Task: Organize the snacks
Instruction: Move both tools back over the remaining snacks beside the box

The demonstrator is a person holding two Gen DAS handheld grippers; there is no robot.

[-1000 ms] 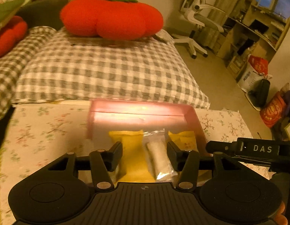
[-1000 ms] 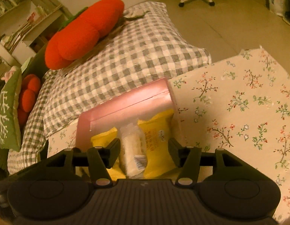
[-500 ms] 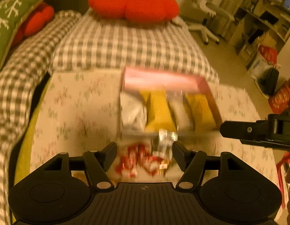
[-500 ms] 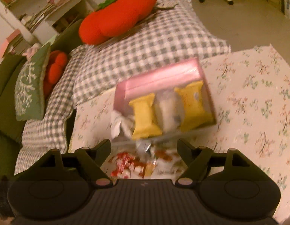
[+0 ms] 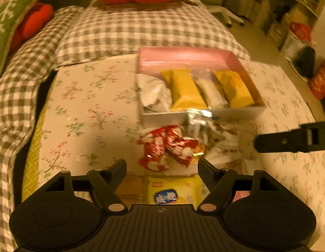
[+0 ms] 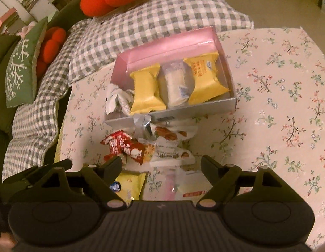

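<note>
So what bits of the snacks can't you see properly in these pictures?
- Yellow packet with the blue logo: left wrist view, its near end is hidden behind the left gripper body.
- Pink-topped packet: right wrist view, cut off by the right gripper body.
- Red wrappers: left wrist view, blurred, print unreadable.
- Crumpled white wrapper: its contents are hidden; writing on the yellow packs in the pink box is too small.

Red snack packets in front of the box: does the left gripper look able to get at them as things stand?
Probably yes. The left gripper is open and empty, the red snack packets lie just ahead between its fingers, on top of the pile, with nothing above them.
</note>
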